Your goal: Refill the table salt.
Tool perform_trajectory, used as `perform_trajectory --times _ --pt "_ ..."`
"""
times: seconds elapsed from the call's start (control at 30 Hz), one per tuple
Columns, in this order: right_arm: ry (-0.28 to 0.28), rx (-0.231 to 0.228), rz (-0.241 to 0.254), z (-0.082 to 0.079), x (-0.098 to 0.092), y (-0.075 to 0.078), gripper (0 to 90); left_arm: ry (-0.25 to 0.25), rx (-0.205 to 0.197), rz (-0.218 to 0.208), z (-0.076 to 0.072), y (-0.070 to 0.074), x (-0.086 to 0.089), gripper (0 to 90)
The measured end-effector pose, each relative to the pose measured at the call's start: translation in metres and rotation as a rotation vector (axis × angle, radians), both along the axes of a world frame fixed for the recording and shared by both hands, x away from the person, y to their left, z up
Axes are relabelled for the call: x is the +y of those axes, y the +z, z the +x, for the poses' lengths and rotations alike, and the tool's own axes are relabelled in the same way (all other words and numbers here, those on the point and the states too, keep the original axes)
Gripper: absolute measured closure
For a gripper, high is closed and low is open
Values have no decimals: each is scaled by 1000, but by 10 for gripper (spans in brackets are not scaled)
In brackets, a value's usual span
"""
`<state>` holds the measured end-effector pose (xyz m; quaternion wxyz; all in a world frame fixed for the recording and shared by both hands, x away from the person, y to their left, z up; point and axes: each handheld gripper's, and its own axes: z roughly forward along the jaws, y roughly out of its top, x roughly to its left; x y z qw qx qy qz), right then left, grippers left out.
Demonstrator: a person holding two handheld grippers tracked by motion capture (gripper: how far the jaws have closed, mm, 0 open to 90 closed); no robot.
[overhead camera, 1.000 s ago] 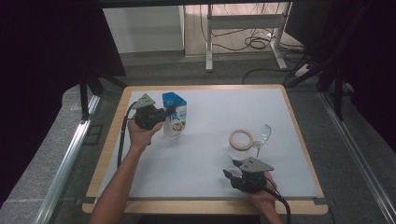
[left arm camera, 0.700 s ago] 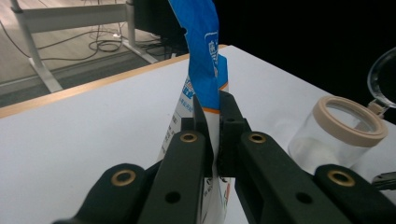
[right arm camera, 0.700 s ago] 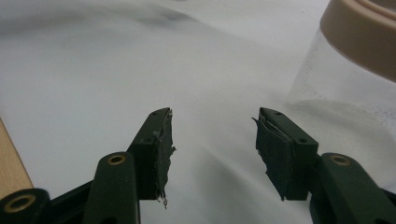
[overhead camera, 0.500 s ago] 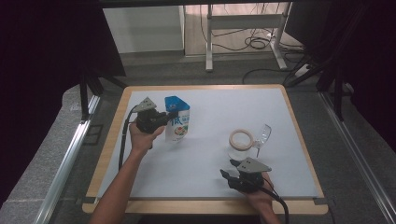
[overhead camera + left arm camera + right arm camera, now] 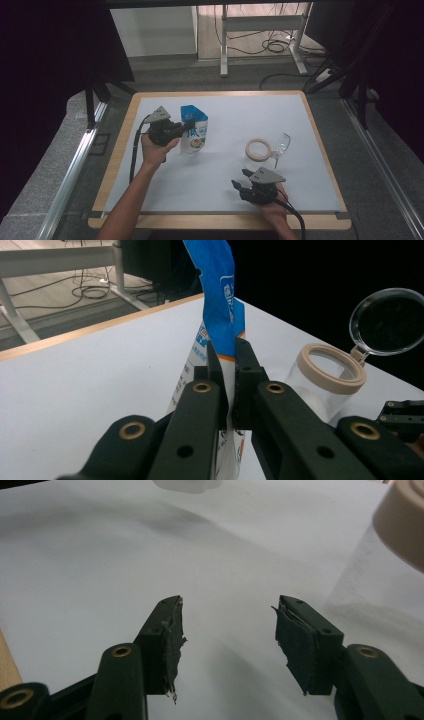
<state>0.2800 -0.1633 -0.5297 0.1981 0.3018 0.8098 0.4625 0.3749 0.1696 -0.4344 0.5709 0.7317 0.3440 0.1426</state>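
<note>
Left of centre in the high view, a blue-and-white pouch is stood upright on the white surface, pinched at its edge by the closed jaws of the left gripper. Right of centre, a clear jar with a beige rim is placed, lid hinged open; no contents can be made out. Lower right, the right gripper is held with jaws wide, empty. Step judged: pouch being carried toward the jar; tipping over the mouth is called for.
</note>
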Motion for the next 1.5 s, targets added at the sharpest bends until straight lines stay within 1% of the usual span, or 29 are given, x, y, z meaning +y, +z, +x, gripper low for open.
perform_trajectory --times 0.03,0.1,0.23,0.43,0.6,0.7,0.87,1.07,1.13,1.33,1.37,1.43,1.5 --pt "8 -7 -4 1 4 1 443 -3 -4 2 -1 2 -2 899" --pt "13 -15 -3 2 7 2 441 -6 -9 1 -2 3 -4 899" --pt "7 -11 1 6 9 2 441 -17 -9 0 -4 3 -8 899" --pt "8 -9 6 9 12 2 439 -37 -8 11 -7 2 -15 899" --pt "6 -7 5 11 15 2 429 -49 -11 7 -10 2 -20 899" --pt "6 -10 -4 12 16 2 424 -55 -12 1 -11 2 -22 899" --pt "0 2 3 13 19 2 416 -67 -7 -6 -13 2 -25 899" --pt "-1 -11 5 14 22 5 413 -78 -8 1 -15 3 -29 899" --pt "-8 -10 0 13 25 5 405 -79 -9 3 -16 4 -31 899" --pt "3 -22 -1 15 37 7 389 -84 -18 8 -21 8 -34 899" --pt "3 -28 -1 16 40 7 386 -83 -18 7 -22 8 -35 899" --pt "2 -26 3 19 45 6 377 -88 -19 7 -23 9 -36 899" --pt "5 -25 -7 21 50 5 363 -94 -19 6 -24 10 -38 899"
